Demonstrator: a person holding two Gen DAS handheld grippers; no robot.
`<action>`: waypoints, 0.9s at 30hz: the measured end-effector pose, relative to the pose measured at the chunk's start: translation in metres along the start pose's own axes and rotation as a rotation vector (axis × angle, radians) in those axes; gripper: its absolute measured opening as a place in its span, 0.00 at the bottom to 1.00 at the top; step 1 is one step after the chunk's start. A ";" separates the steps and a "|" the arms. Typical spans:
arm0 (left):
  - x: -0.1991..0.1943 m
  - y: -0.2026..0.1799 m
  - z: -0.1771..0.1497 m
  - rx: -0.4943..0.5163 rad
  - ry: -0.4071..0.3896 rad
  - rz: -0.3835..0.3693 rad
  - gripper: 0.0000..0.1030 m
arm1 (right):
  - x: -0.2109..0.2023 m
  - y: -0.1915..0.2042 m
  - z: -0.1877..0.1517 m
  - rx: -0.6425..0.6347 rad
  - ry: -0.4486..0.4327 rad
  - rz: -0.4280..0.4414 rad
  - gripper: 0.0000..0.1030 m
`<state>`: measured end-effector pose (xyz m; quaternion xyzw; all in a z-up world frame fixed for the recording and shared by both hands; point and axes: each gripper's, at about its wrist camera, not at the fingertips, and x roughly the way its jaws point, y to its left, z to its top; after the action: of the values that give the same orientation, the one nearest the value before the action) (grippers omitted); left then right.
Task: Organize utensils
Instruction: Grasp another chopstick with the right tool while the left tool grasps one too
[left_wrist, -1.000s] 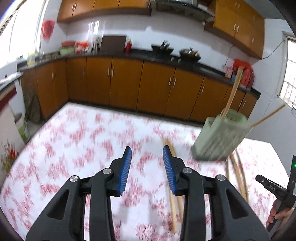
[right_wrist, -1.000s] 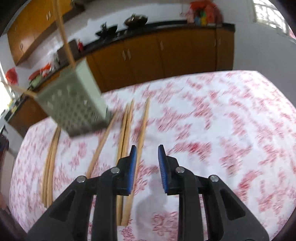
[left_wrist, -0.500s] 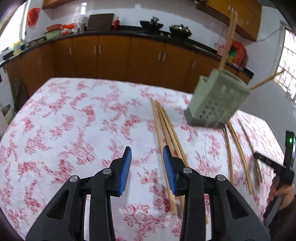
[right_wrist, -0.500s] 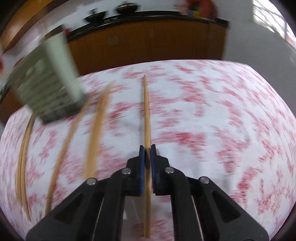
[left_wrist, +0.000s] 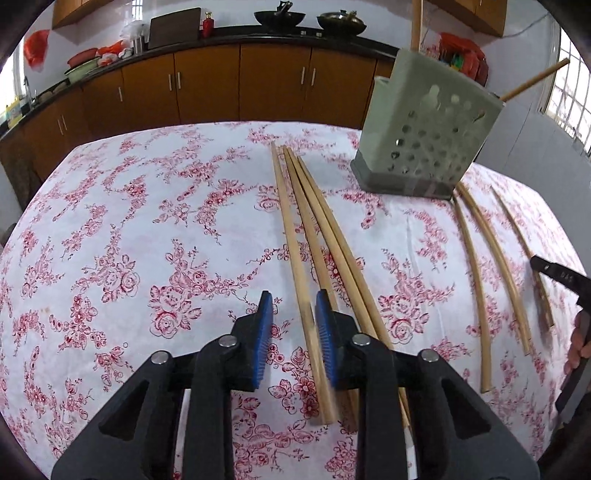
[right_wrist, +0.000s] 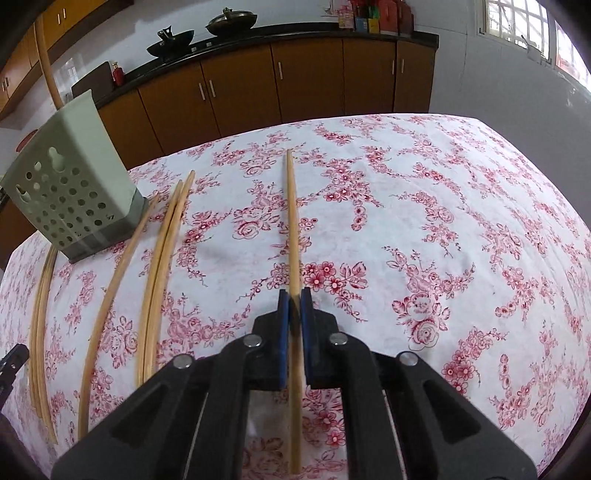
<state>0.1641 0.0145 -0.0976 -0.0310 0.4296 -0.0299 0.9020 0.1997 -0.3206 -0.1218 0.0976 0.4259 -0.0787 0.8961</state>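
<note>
Several long wooden chopsticks lie on the floral tablecloth (left_wrist: 147, 229). In the left wrist view my left gripper (left_wrist: 293, 308) is low over a group of three. The leftmost chopstick (left_wrist: 291, 236) runs between its jaws, which are closing; a gap still shows beside the left pad. In the right wrist view my right gripper (right_wrist: 294, 301) is shut on a single chopstick (right_wrist: 291, 221) lying apart from the others. A pale green perforated utensil holder (left_wrist: 424, 140) (right_wrist: 70, 188) stands at the far side with chopsticks (left_wrist: 416, 22) sticking out of it.
Three more chopsticks (left_wrist: 498, 273) lie right of the holder, near a person's hand (left_wrist: 580, 343). In the right wrist view, loose chopsticks (right_wrist: 162, 266) curve along the table's left part. Brown kitchen cabinets (left_wrist: 207, 88) stand beyond the table's far edge.
My left gripper has dropped toward the table, straddled the leftmost chopstick, and its jaws have narrowed. My right gripper has closed on the single chopstick and kept its hold.
</note>
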 end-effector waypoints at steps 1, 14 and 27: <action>0.001 -0.002 -0.001 0.010 -0.006 0.013 0.21 | 0.000 0.000 0.000 -0.002 0.000 -0.001 0.08; 0.014 0.043 0.023 -0.052 0.005 0.120 0.07 | -0.006 0.027 -0.012 -0.107 0.002 0.085 0.08; 0.011 0.056 0.020 -0.056 -0.018 0.056 0.09 | -0.008 0.026 -0.015 -0.110 -0.016 0.087 0.08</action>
<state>0.1883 0.0697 -0.0984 -0.0442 0.4230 0.0078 0.9050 0.1890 -0.2908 -0.1219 0.0658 0.4176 -0.0169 0.9061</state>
